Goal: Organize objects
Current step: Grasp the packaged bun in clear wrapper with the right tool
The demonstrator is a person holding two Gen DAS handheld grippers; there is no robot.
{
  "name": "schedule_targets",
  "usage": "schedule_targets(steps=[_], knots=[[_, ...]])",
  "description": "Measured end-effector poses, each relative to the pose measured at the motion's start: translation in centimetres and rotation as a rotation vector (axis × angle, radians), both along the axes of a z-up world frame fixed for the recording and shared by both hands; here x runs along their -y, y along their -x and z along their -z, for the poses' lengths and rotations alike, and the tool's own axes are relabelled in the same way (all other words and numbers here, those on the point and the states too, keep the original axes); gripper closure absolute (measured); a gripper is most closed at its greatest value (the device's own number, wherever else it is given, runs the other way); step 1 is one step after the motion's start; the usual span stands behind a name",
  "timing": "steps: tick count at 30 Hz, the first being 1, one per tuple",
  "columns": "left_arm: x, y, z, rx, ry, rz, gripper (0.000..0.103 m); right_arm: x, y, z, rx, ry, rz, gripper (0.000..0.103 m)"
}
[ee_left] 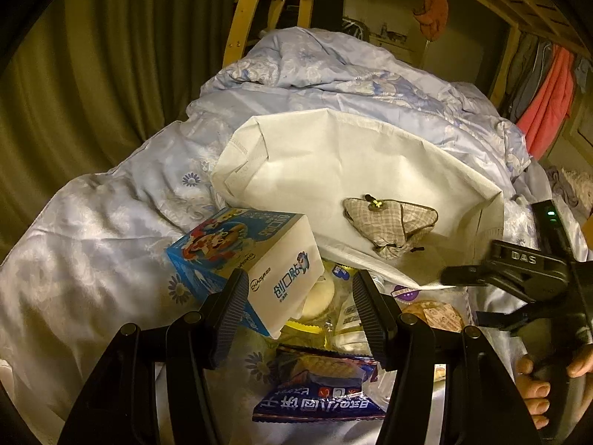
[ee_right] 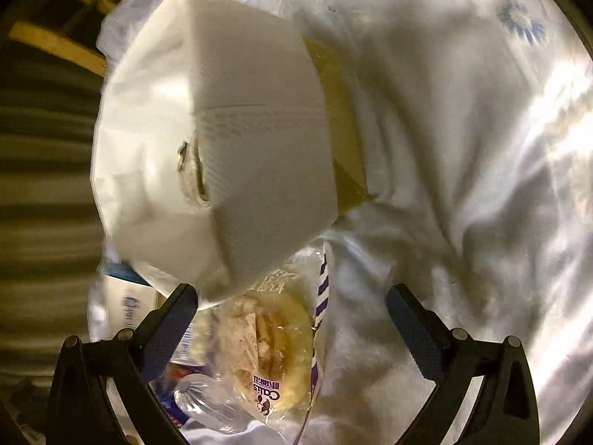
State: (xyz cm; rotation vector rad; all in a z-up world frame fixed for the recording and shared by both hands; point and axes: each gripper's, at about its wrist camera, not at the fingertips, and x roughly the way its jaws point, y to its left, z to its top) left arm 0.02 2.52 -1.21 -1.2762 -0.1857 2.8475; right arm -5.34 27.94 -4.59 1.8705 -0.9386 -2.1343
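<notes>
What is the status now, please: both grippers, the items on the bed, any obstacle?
Left gripper open, empty, above snack packets. Right gripper open, empty, over wrapped pastry. White bag flat on quilt, checked pouch on top. Plaster box crowds left jaw.

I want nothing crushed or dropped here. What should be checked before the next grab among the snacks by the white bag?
1. Left gripper open, nothing pinched: ok.
2. Right gripper open, empty: ok.
3. White bag mouth open for loading: cannot tell; it lies flat on the quilt.
4. Checked pouch off the bag: not ok, it rests on top.
5. Bandage box sitting stable: not ok, tilted.
6. Pastry packet in reach of the right gripper: ok.
</notes>
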Motion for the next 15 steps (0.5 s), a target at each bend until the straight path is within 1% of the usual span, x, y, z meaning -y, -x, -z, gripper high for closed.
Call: schedule_targets(steps=[2,3,4,7,8,9,10,11,12,13,15], knots=[[-0.1,0.0,-0.1,-0.002,0.004,0.002,0.045,0.7,0.5,2.2,0.021,0.127,-0.002,0.0],[-0.1,-0.1,-0.1,-0.003,0.005,0.002,0.045,0.8,0.7,3.0,0.031,0.125,0.007,0.0],[-0.1,-0.1,-0.1,-0.004,0.004,0.003,0.045,0.8,0.7,3.1,0.014,0.116,0.015,0.0],[-0.1,-0.1,0.0,-0.003,0.0,0.003,0.045,0.7,0.6,2.4,-0.009,0.122,0.012,0.0],[-0.1,-0.1,-0.1,-0.007,0.002,0.004,0.045,0.5,0.3,2.1,-0.012,0.118,0.037,0.007],[0.0,-0.1,-0.1,-0.009,0.003,0.003,0.045,0.3,-0.1,1.6,-0.011,0.102,0.068,0.026],[0.0,-0.1,0.0,-0.011,0.002,0.0,0.045,0.3,-0.4,0.8,-0.013,0.072,0.087,0.038],[0.1,-0.1,-0.1,-0.014,-0.001,-0.003,0.045,0.4,-0.8,-0.4,-0.024,0.019,0.104,0.055],[0.2,-0.1,-0.1,-0.016,-0.006,-0.004,0.045,0.5,-1.2,-1.3,-0.035,-0.011,0.116,0.068],[0.3,-0.1,-0.2,-0.021,-0.012,-0.006,0.045,0.7,-1.6,-2.4,-0.046,-0.043,0.131,0.071],[0.4,-0.2,-0.3,-0.031,-0.021,-0.008,0.045,1.0,-2.0,-3.7,-0.063,-0.064,0.142,0.075]])
